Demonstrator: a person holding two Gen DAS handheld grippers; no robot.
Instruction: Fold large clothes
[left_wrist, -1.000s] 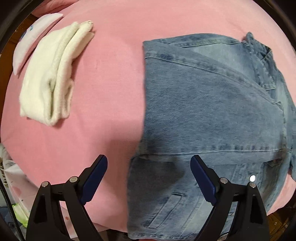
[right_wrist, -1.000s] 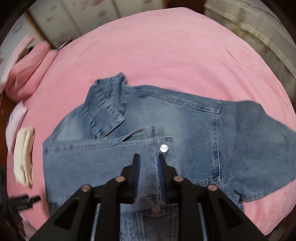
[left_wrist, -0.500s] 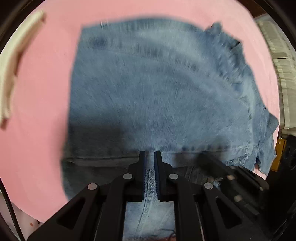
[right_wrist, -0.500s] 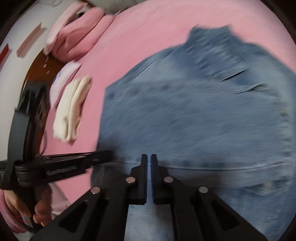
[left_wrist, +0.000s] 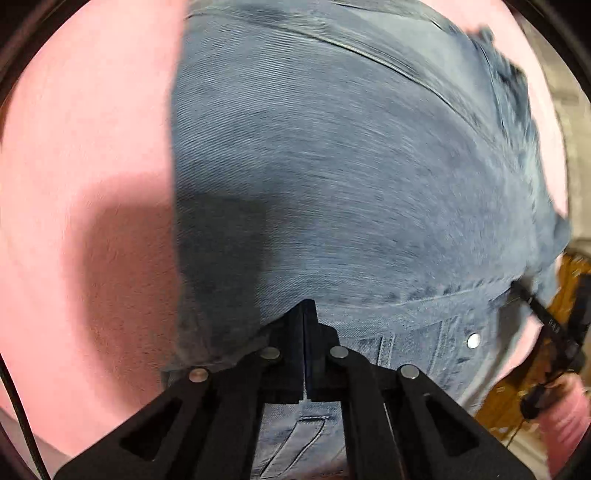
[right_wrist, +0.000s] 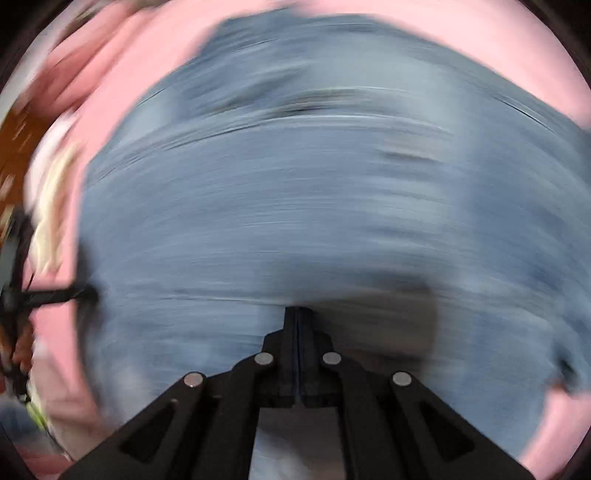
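A blue denim jacket lies on a pink bed cover, its sleeves folded in. My left gripper is shut on the jacket's near hem, close to its left side, with denim running under the fingers. The jacket fills the blurred right wrist view. My right gripper is shut on the same near hem further right. The right gripper's tip also shows in the left wrist view at the hem's right end.
A cream folded cloth lies left of the jacket, blurred. The left gripper's tip shows at the left edge of the right wrist view. A wooden floor shows beyond the bed's right edge.
My left gripper went from open to shut on the hem. Both grippers moved closer over the jacket, holding the near edge, and the views are sweeping fast.
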